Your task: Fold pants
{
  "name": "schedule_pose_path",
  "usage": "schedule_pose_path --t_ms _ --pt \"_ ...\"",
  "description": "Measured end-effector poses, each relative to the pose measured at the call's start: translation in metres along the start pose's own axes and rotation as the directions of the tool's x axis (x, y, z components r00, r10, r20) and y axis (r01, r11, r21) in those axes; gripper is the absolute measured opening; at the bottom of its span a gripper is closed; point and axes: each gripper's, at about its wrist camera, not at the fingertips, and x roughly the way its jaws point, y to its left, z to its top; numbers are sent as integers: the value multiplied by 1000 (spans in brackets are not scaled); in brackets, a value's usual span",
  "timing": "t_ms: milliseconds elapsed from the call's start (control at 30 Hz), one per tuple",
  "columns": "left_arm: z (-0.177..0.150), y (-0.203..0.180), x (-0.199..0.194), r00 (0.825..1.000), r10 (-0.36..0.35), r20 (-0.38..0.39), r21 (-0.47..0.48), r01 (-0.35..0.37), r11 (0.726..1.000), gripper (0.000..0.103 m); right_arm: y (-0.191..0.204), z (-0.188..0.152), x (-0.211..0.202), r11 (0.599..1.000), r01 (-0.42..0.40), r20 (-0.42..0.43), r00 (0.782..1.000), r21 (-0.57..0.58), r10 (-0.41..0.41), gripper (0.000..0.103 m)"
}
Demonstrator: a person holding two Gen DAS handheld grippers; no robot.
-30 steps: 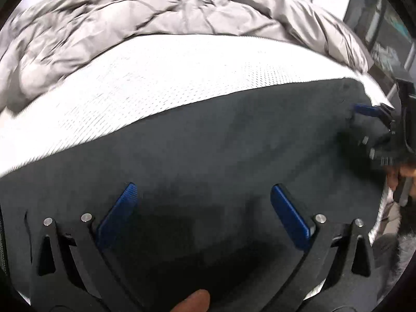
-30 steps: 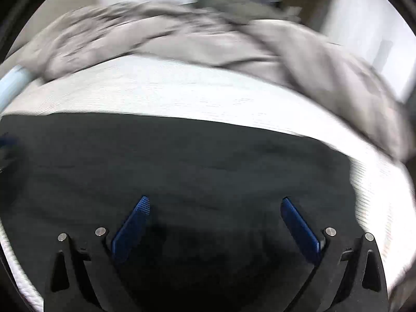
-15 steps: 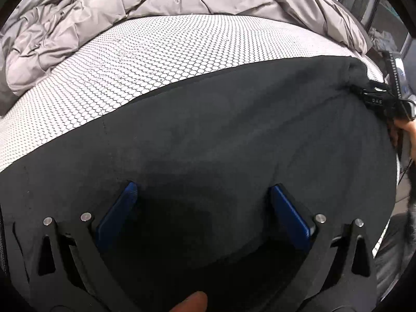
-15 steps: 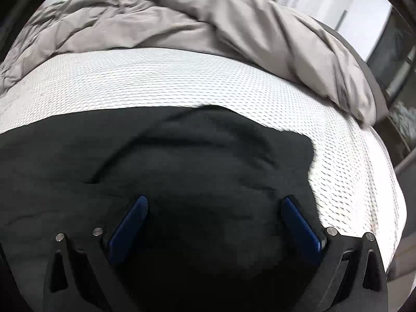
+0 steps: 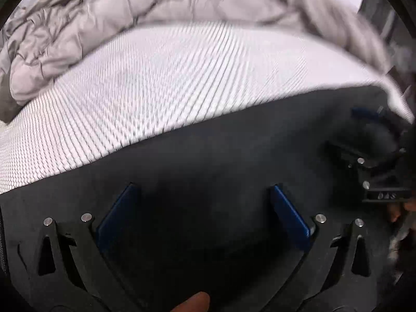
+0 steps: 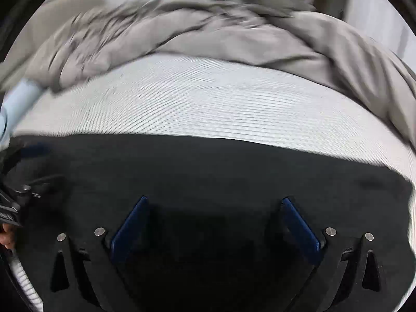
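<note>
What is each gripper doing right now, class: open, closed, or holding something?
Left gripper: open, fingers spread above the black pants, holding nothing.
Right gripper: open, fingers spread above the pants, holding nothing.

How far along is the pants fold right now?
Done: the black pants lie spread flat on the white patterned mattress, their far edge fairly straight; whether any fold is made cannot be told. In hand: nothing. The left gripper and right gripper both hover open over the cloth. Left: gripping an edge and folding. The grey duvet sits bunched behind, apart from the pants.
</note>
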Motion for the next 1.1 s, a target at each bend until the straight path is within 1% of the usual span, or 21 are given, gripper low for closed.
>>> schedule_pose_path --t_ms 33,100,167,233,267,300,367,400,433,467,500,567,633,700,733,800,867,900,967,1033,1100 --pt "-2 2 6 1000 -5 -15 -5 5 1000 103 6 1 11 999 14 -33 999 -40 -15 102" --pt "0 9 6 999 -39 1 -21 39 999 103 -7 3 17 999 -16 -45 999 -34 14 102" --pt "-1 18 5 999 -44 -1 -42 43 998 103 -33 4 11 995 98 -40 994 -22 -98 102" --pt "-3 25 4 998 -63 0 -69 63 996 103 -82 -3 14 947 322 -56 945 8 -322 102" --pt "-3 28 2 997 -80 4 -83 81 993 103 -104 -8 14 924 379 -80 924 47 -374 102" --pt "-5 28 1 996 -84 6 -86 84 993 103 -128 -14 13 910 401 -107 914 107 -391 102" --pt "-7 22 2 998 -63 0 -68 63 996 103 -167 -27 3 904 362 -117 932 226 -343 102" --pt "-8 20 2 999 -53 -1 -60 53 997 103 -174 -28 1 889 400 -124 916 222 -381 102" --pt "-9 19 2 999 -49 0 -57 49 997 103 -180 -30 -1 862 460 -135 888 212 -440 102" --pt "-11 19 -2 999 -47 4 -60 48 997 103 -182 -32 -6 857 463 -136 886 226 -443 102" --pt "-6 25 1 999 -48 8 -60 48 997 102 -183 -34 -11 866 438 -129 899 240 -419 102" --pt "-5 25 -9 999 -37 18 -64 38 997 102 -174 -36 -30 877 421 -90 907 233 -412 102" --pt "-10 19 -32 995 -68 68 -52 72 996 102 -158 -33 -45 909 374 -34 927 185 -374 102" --pt "-19 9 -51 988 -109 113 -27 113 993 102 -138 -42 -62 946 302 29 951 119 -307 102" --pt "-26 2 -56 985 -126 121 -17 129 991 102 -127 -47 -66 968 232 45 970 90 -237 102" --pt "-37 -11 -49 986 -149 74 15 148 989 102 -115 -53 -50 992 115 19 993 47 -116 102" --pt "-46 -19 -30 996 -87 -8 44 87 995 102 -108 -62 -31 991 137 -39 990 4 -137 102" --pt "-48 -18 -24 998 -63 -15 42 63 997 103 -111 -64 -25 988 155 -53 986 -5 -155 102" --pt "-48 -15 -24 997 -80 -10 21 80 997 103 -128 -69 -30 987 148 -36 989 63 -146 102" --pt "-49 -11 -25 996 -87 -6 4 87 996 103 -155 -78 -39 974 190 -27 982 125 -188 99" --pt "-52 -13 -25 997 -82 -6 3 82 997 103 -165 -90 -40 931 345 -63 938 118 -340 99"
